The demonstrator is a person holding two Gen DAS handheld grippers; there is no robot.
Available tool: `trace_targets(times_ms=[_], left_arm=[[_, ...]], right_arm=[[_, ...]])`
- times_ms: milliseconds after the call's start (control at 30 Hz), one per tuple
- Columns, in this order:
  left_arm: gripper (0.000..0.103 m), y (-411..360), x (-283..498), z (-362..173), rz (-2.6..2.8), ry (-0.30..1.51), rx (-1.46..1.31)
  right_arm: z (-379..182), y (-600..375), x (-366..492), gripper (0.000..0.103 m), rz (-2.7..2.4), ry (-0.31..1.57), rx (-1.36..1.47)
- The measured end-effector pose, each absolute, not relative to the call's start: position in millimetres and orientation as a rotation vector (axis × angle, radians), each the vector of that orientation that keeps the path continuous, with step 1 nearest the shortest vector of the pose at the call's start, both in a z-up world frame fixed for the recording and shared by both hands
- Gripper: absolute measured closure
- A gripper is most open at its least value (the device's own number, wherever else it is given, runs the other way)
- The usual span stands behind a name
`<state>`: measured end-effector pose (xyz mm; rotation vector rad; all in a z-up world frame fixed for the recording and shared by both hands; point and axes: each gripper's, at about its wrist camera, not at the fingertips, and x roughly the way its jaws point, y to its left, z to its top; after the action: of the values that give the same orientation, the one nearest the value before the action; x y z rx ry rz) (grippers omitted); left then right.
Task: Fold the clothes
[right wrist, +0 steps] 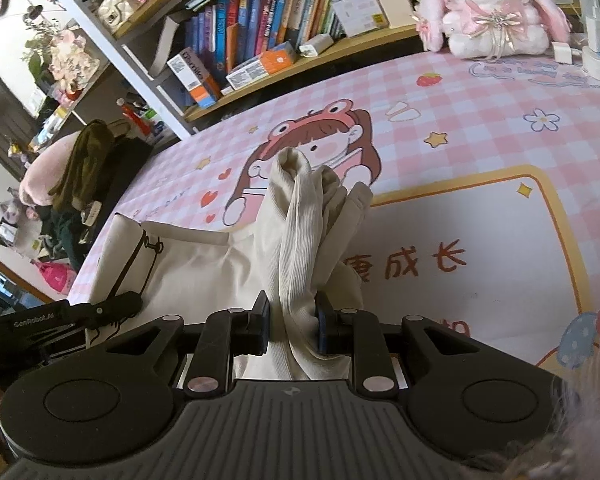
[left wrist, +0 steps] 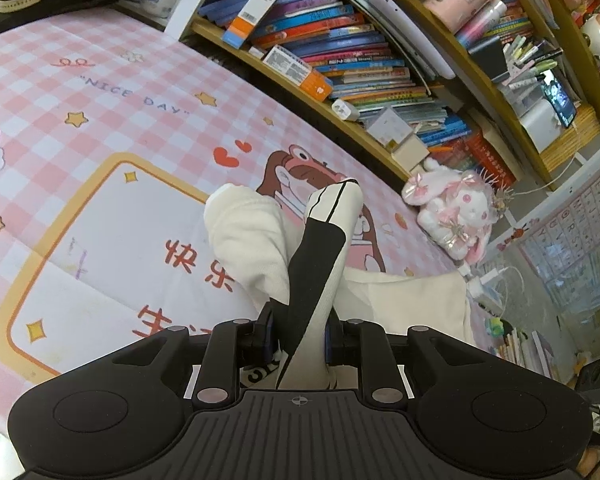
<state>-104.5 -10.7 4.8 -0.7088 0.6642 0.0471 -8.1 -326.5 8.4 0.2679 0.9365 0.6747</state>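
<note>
A cream garment with a black panel [left wrist: 320, 248] lies partly on the pink checked mat [left wrist: 100, 92]. My left gripper [left wrist: 300, 336] is shut on a bunched fold of it, and the cloth rises between the fingers toward the bookshelf. In the right wrist view the same cream garment [right wrist: 300, 224] has a ribbed edge pinched upward by my right gripper [right wrist: 294, 330], which is shut on it. The rest of the garment [right wrist: 188, 268] spreads flat to the left, showing a black line print. The left gripper's black body [right wrist: 60, 320] rests on that spread part.
A wooden bookshelf [left wrist: 340, 60] packed with books runs along the mat's far edge. A white and pink plush rabbit [left wrist: 456, 208] sits at the mat's corner beside a charger and cables [right wrist: 596, 48]. Dark clothes [right wrist: 88, 160] pile at the mat's left end.
</note>
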Motion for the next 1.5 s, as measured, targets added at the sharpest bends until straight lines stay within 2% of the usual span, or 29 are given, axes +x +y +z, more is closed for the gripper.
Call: trace_targets(times_ms=[367,1100,1500], left_arm=[[0.083,17,-98,1,0.01,0.673,-0.708],[0.083,154,-47,4,-0.141,0.672,-0.74],[0.083,197,-7,12,-0.175,0.629,-0.842]], right_arm=[[10,-304,-14,0.083,0.656,0.925,0.272],[16,-165,-13,0.083,0.517,0.886,0.274],[32,-151,32,0.084,0.543,0.856,0.38]])
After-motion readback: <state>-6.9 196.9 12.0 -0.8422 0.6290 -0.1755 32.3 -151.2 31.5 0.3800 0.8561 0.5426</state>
